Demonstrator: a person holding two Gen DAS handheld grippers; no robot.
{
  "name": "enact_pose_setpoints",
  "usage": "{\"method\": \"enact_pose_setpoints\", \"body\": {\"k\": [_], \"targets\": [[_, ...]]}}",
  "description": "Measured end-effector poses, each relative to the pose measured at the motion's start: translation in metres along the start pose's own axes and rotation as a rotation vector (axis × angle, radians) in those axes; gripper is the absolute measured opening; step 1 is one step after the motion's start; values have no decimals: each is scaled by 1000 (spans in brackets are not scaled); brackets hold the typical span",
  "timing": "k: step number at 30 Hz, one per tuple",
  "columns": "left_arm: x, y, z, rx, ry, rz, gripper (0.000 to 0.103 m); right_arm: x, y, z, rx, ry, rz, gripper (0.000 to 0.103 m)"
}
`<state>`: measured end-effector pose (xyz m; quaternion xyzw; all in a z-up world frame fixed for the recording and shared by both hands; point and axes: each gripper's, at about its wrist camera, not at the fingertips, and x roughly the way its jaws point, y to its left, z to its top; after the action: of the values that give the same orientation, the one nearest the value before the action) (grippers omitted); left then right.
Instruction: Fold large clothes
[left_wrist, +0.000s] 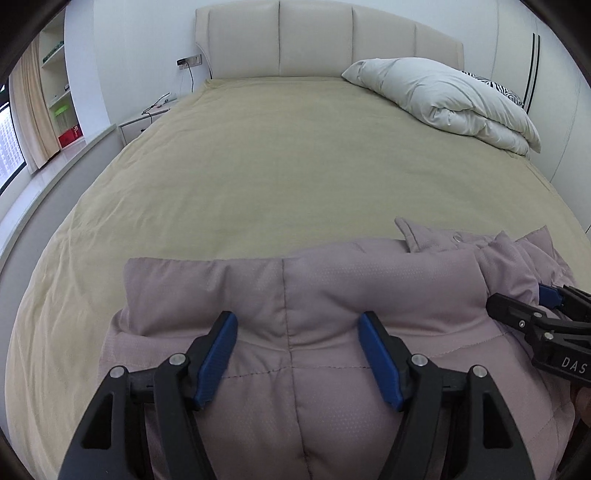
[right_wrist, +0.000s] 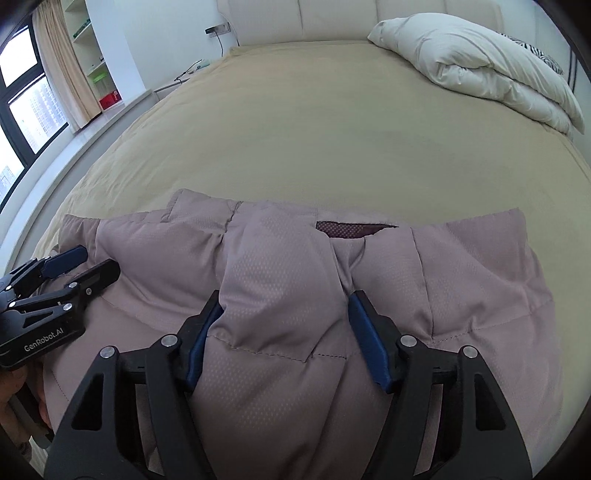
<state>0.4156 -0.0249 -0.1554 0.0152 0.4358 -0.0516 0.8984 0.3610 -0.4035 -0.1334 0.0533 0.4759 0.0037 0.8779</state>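
Pale mauve quilted jacket (left_wrist: 332, 295) bunched at near edge of bed (left_wrist: 258, 166), on tan cover, both claws over it. Left claw (left_wrist: 297, 332) spread wide, blue pads (left_wrist: 216, 360) apart, resting on padded fabric with a vertical seam running between them; nothing pinched. Right claw (right_wrist: 284, 317) likewise spread, a raised fold of jacket bulging up between its fingers and touching the left pad (right_wrist: 201, 339); right pad seems just clear of cloth, so hard to tell whether any grip is made. From left wrist view, right claw seen at right edge, letters "DAS" legible on its black body. From right wrist view, left claw (right_wrist: 83, 264) at left edge, "GenRobot.AI" printed on its housing. Dark red mesh lining (right_wrist: 351, 230) showing through a gap at jacket's far hem. White folded duvet (left_wrist: 443, 99) at far right of bed, zebra-print cushion (left_wrist: 506, 88) behind it. Cream padded headboard (left_wrist: 314, 40) beyond. Nightstand (left_wrist: 144, 122) with cables at left, wall socket (left_wrist: 190, 61) above, shelves (left_wrist: 59, 85) with a red box (left_wrist: 70, 134), curtain (left_wrist: 27, 110) and window (right_wrist: 22, 107) further left.
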Motion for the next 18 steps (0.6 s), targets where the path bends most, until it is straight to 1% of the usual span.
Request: {"method": "enact_pose_setpoints", "body": {"k": [3, 4, 8, 13, 18], "targets": [[10, 4, -3, -13, 0, -7, 74, 19, -15, -3, 37, -3, 32, 66], [13, 4, -3, -15, 2, -8, 74, 22, -15, -10, 36, -3, 35, 66], [20, 7, -8, -25, 4, -18, 75, 34, -16, -11, 18, 13, 46, 68], [25, 6, -11, -23, 6, -11, 75, 46, -5, -11, 4, -6, 29, 68], [33, 7, -11, -31, 19, -19, 76, 55, -4, -14, -6, -30, 9, 68]]}}
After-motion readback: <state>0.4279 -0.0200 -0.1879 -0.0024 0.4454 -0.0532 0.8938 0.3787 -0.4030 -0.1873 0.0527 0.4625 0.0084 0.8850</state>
